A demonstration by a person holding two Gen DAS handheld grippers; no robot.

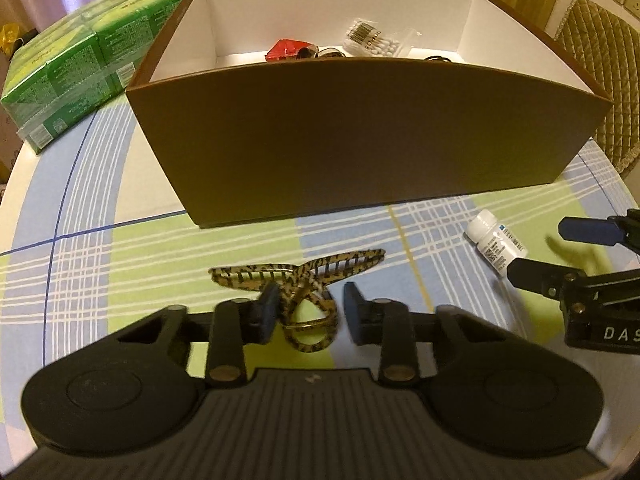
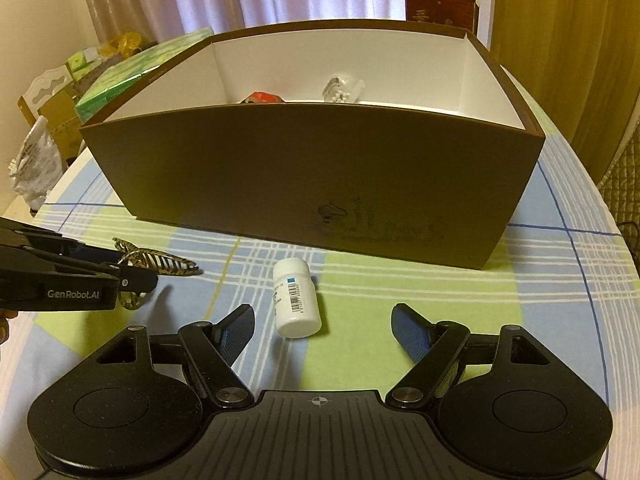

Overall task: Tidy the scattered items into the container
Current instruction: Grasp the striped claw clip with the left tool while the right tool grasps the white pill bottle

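Box (image 1: 360, 132) holds cotton swabs (image 1: 376, 42), red packet (image 1: 286, 49), perhaps hair ties; both jaws open.

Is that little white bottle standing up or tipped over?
Tipped over. The white bottle lies on its side on the checked tablecloth, cap toward the brown box, label barcode facing up.

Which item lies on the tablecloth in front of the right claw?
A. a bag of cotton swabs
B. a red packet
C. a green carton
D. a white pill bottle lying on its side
D: the white pill bottle lies on its side on the tablecloth, just ahead of the open right claw.
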